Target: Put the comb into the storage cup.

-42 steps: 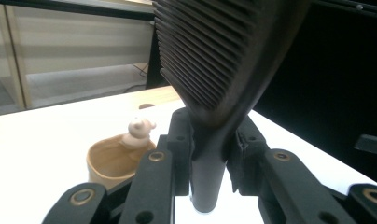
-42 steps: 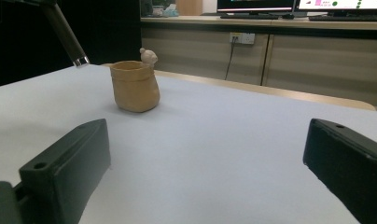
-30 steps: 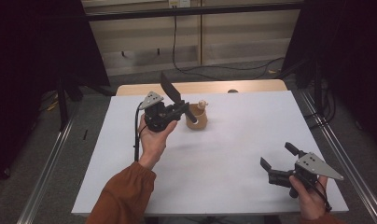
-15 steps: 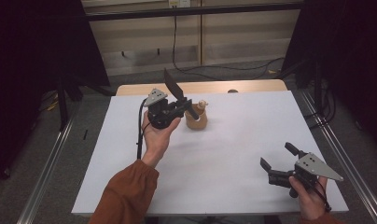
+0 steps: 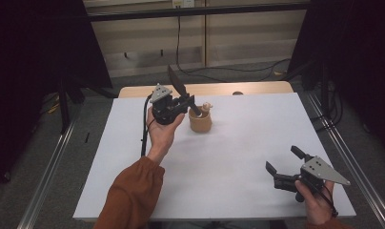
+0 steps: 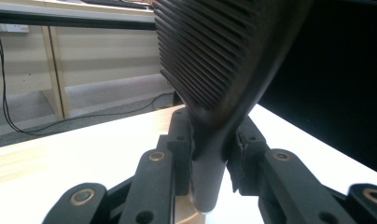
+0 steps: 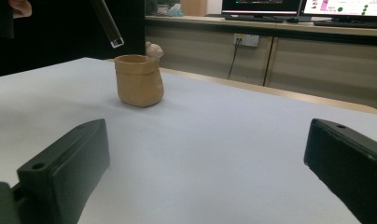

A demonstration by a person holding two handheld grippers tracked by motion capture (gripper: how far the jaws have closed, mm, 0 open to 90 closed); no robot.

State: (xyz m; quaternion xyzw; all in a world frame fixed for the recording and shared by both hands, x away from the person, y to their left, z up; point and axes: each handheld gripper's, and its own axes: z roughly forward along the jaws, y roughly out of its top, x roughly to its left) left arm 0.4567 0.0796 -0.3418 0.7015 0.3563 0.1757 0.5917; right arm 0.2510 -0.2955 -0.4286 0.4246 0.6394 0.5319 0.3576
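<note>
While 1 spatula (image 5: pixel 180 88) hangs over 1 pot (image 5: pixel 200 121) — 2 grippers.

A recording bay in a laboratory or office workroom: a white-topped table (image 5: pixel 257 191) stands on a grey carpeted floor (image 5: pixel 52 157) between silver aluminium rails (image 5: pixel 47 181), hemmed in by black curtains (image 5: pixel 33 57) on both sides. Beyond it, pale beige wall cabinets (image 7: pixel 317 60) carry lit computer monitors (image 7: pixel 345 7), while black cables (image 5: pixel 238 69) trail from a white wall socket (image 7: pixel 248 39) across the floor.
</note>
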